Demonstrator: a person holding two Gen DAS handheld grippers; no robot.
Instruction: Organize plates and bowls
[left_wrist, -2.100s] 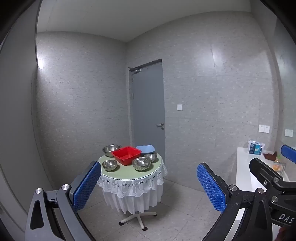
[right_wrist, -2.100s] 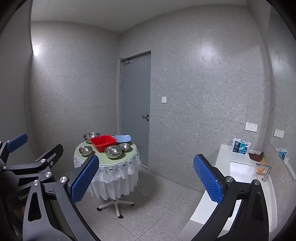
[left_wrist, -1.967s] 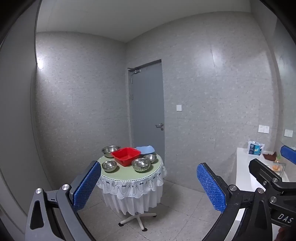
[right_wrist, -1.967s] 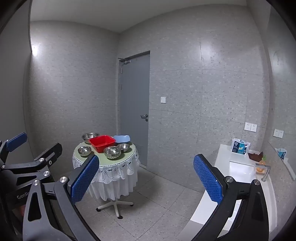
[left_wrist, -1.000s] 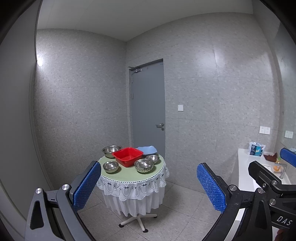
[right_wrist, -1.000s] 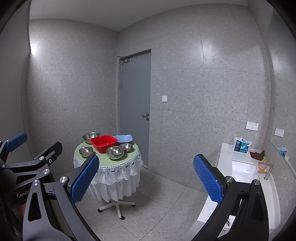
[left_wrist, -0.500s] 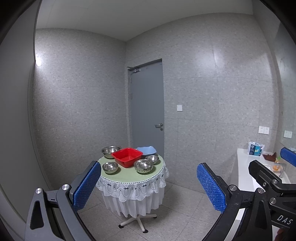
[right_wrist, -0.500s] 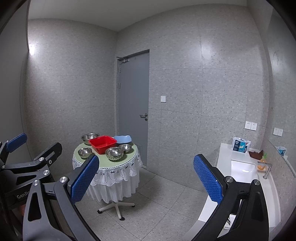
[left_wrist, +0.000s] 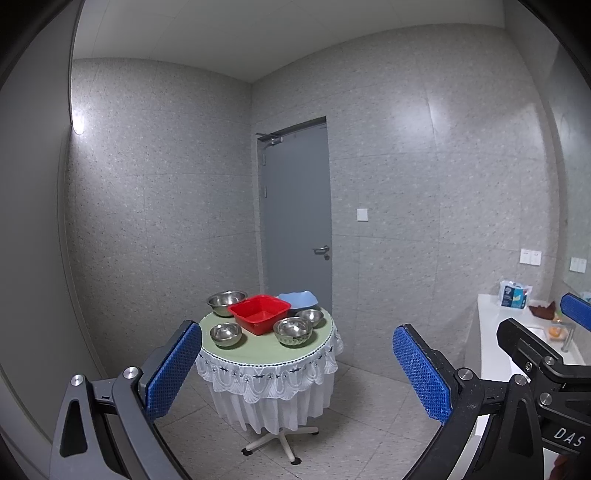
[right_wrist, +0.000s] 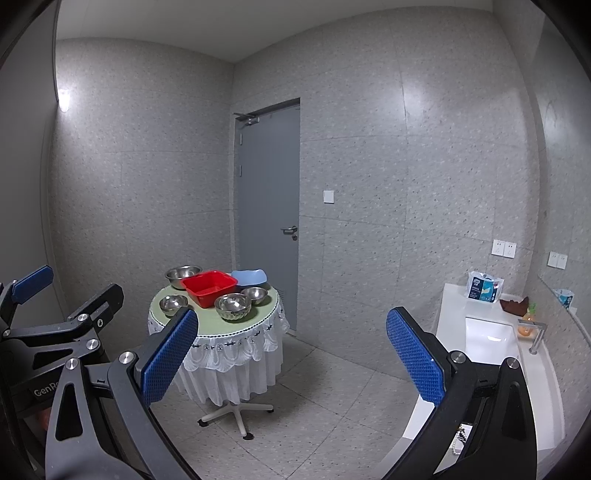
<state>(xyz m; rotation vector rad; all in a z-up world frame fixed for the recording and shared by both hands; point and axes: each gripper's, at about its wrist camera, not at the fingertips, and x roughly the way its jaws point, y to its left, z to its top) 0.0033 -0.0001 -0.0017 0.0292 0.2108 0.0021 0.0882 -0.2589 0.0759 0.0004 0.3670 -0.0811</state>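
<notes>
A small round table (left_wrist: 258, 350) with a green top and white lace skirt stands across the room. On it are a red square basin (left_wrist: 259, 313), a light blue bowl (left_wrist: 298, 298) behind it, and several steel bowls: a large one (left_wrist: 226, 302) at the back left, one (left_wrist: 225, 334) at the front left, one (left_wrist: 293, 331) at the front right. The same set shows in the right wrist view: basin (right_wrist: 209, 287), table (right_wrist: 236, 326). My left gripper (left_wrist: 297, 373) and right gripper (right_wrist: 291, 362) are both open, empty and far from the table.
A grey door (left_wrist: 295, 218) is shut behind the table. A white counter with a sink (right_wrist: 487, 339) runs along the right wall, with a tissue pack (right_wrist: 484, 288) and a faucet (right_wrist: 535, 334). The table stands on a star base (right_wrist: 234, 411) on the tiled floor.
Both views have shifted only slightly; the table sits a touch lower and nearer in frame. Both grippers stay open and empty.
</notes>
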